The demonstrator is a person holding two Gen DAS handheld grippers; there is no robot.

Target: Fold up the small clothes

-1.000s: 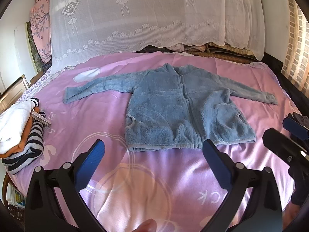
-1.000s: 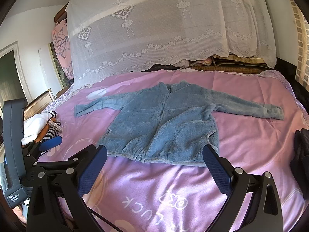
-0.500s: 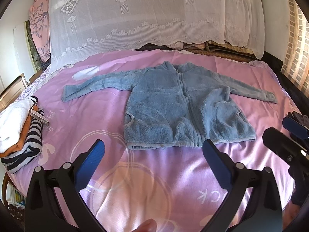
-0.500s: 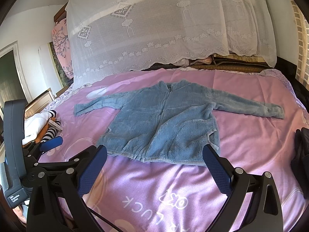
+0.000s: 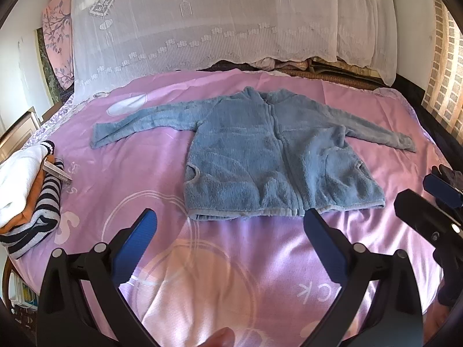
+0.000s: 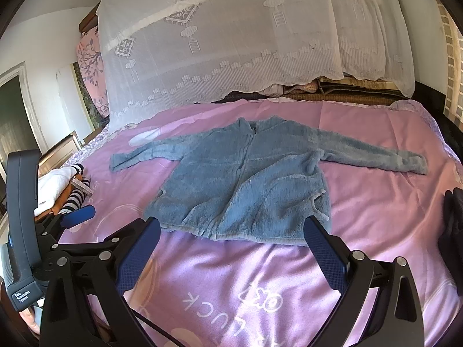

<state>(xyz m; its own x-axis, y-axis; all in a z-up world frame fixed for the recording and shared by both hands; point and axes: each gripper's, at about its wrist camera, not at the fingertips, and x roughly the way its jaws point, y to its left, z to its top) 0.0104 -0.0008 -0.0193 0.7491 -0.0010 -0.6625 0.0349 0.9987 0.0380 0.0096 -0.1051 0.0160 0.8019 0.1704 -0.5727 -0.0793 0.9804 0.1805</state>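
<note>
One blue fleece jacket (image 5: 272,156) lies flat and front up at the centre of the frame on the pink bedspread (image 5: 202,274), zipped down the middle, both sleeves stretched out to the sides and its hem toward the cameras. Two grippers are in view. The left gripper (image 5: 230,231) fills the bottom of the left wrist view with its two blue-padded fingers spread wide and nothing between them, hovering above the bedspread just short of the jacket's hem. The right gripper (image 6: 231,238) sits likewise at the bottom of the right wrist view, fingers spread and empty, its tips near the hem without touching it. At the left edge of the frame one pile of folded clothes (image 5: 27,193) rests on the bed: three pieces can be counted (white on top, orange beneath, a black-and-white striped one at the bottom), though more may be hidden inside. A white lace net (image 5: 231,17) hangs across the upper part of the frame behind the bed. At the right edge of the right wrist view a dark item (image 6: 453,231) lies on the bedspread; it is too cut off to identify.
</note>
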